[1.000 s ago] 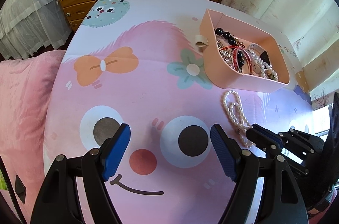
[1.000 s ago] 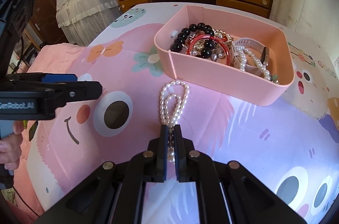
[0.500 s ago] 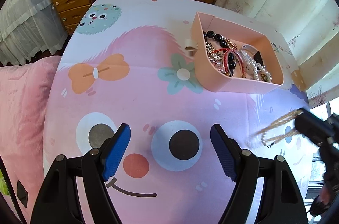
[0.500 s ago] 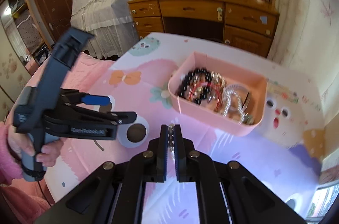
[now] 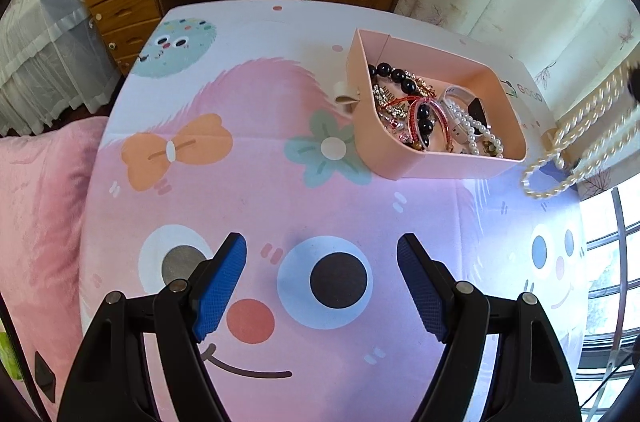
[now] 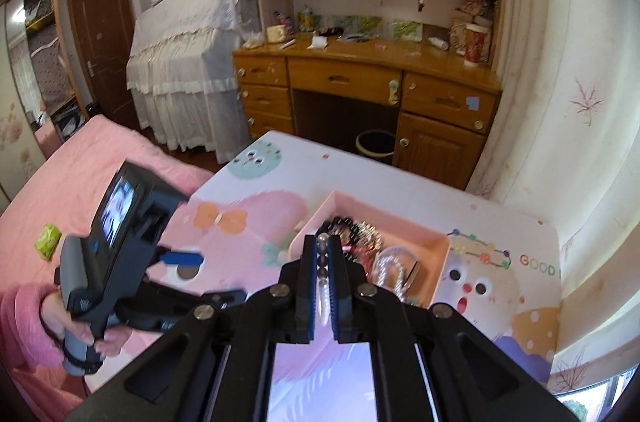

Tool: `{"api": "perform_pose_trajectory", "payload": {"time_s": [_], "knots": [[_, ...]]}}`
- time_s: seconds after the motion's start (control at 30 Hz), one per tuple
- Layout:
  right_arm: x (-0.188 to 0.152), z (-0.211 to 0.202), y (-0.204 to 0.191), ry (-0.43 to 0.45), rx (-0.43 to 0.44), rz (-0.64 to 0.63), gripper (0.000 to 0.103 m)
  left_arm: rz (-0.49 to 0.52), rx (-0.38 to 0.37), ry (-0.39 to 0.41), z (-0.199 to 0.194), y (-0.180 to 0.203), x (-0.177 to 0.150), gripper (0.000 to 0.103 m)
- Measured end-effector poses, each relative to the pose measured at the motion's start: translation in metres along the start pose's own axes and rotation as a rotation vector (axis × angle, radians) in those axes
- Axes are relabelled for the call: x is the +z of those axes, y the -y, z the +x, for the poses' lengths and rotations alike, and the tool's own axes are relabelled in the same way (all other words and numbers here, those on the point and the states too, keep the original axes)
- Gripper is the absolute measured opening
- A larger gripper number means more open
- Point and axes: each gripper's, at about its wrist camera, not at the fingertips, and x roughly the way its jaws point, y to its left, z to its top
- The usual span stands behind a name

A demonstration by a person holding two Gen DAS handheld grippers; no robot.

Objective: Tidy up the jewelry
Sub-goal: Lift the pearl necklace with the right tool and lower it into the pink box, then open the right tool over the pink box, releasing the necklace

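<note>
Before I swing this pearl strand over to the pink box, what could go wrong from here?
The pearl necklace hangs in long loose loops from the right gripper, which pinches only a few beads; a quick swing might let it slip out. The dangling loops could also catch the rim of the pink box or drape over its edge. The box already holds tangled bracelets, so the strand may knot into them.

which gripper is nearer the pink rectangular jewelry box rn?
Right. The right gripper is raised beside the pink rectangular jewelry box, shut on the white pearl necklace dangling by it. The left gripper hovers open, back over the cartoon-face tablecloth.
</note>
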Motion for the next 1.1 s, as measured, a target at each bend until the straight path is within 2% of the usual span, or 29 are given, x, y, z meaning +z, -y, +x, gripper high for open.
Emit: {"api": "perform_pose_trajectory", "payload": {"time_s": [0.23, 0.57, 0.6, 0.7, 0.73, 0.83, 0.97, 1.03, 1.1], "knots": [[0.008, 0.009, 0.019, 0.014, -0.047, 0.061, 0.005, 0.012, 0.022, -0.011, 0.005, -0.001, -0.003, 0.076], [0.005, 0.037, 0.042, -0.028, -0.157, 0.189, 0.007, 0.019, 0.011, -0.003, 0.003, -0.007, -0.002, 0.076], [0.005, 0.040, 0.045, -0.043, -0.169, 0.212, 0.012, 0.018, 0.008, -0.002, 0.002, -0.008, -0.002, 0.076], [0.003, 0.044, 0.049, -0.063, -0.203, 0.256, 0.039, 0.011, 0.001, 0.005, 0.000, -0.014, -0.002, 0.076], [0.002, 0.043, 0.050, -0.059, -0.210, 0.266, 0.043, 0.011, 0.001, 0.006, 0.000, -0.015, -0.002, 0.076], [-0.001, 0.042, 0.052, -0.053, -0.222, 0.303, 0.043, 0.009, 0.005, 0.008, -0.001, -0.020, -0.003, 0.076], [-0.013, 0.045, 0.053, -0.106, -0.249, 0.339, 0.046, 0.016, 0.018, 0.013, -0.003, -0.025, -0.007, 0.076], [-0.023, 0.047, 0.053, -0.124, -0.252, 0.364, 0.053, 0.014, 0.031, 0.008, -0.002, -0.028, -0.010, 0.076], [-0.037, 0.054, 0.055, -0.179, -0.262, 0.389, 0.058, 0.003, 0.036, 0.002, -0.001, -0.030, -0.014, 0.076]]}}
